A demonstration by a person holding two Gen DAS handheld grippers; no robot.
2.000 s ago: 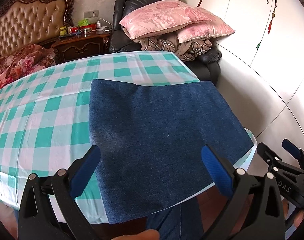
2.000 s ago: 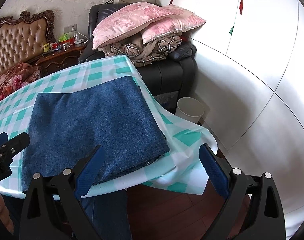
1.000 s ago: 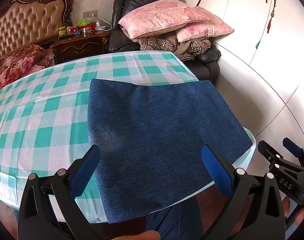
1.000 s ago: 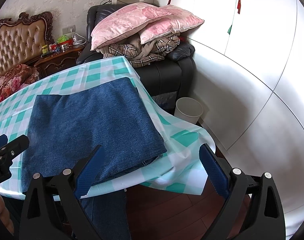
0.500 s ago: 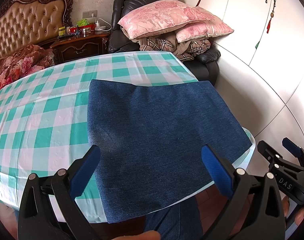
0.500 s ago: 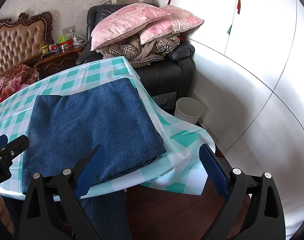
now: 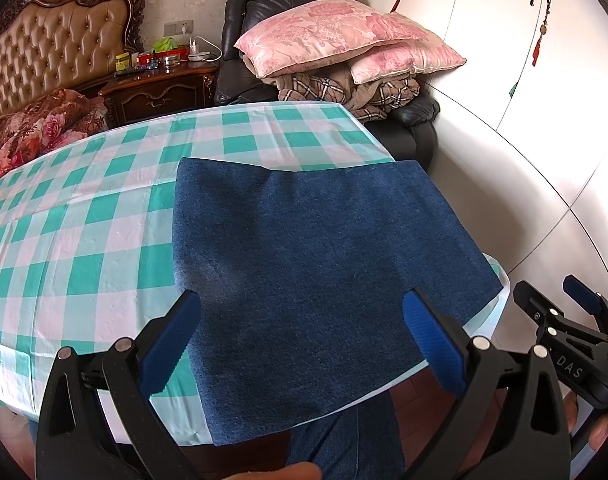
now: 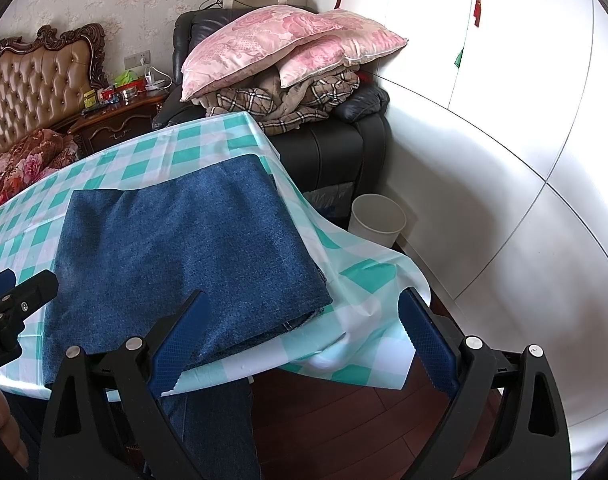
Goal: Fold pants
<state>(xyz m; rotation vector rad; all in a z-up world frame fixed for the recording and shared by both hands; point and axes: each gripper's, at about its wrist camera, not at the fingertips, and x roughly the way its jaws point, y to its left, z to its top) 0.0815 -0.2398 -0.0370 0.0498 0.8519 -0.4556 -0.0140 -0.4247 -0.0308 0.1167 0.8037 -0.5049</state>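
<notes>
Left gripper [image 7: 302, 340] fingers spread wide, empty, hovering at near edge of pants [image 7: 315, 264]. Pants folded into flat denim rectangle on checked surface [image 7: 84, 232], near its right corner. Right gripper [image 8: 304, 328] fingers spread wide, empty, beside pants' right edge.

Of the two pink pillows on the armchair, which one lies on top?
The larger pillow lies on top; the smaller pillow sticks out from under it toward the white cupboard side.

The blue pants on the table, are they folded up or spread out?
Folded. The pants lie as a flat rectangle on the checked tablecloth, and stacked layers show at the right edge in the right wrist view. No claw touches them.
</notes>
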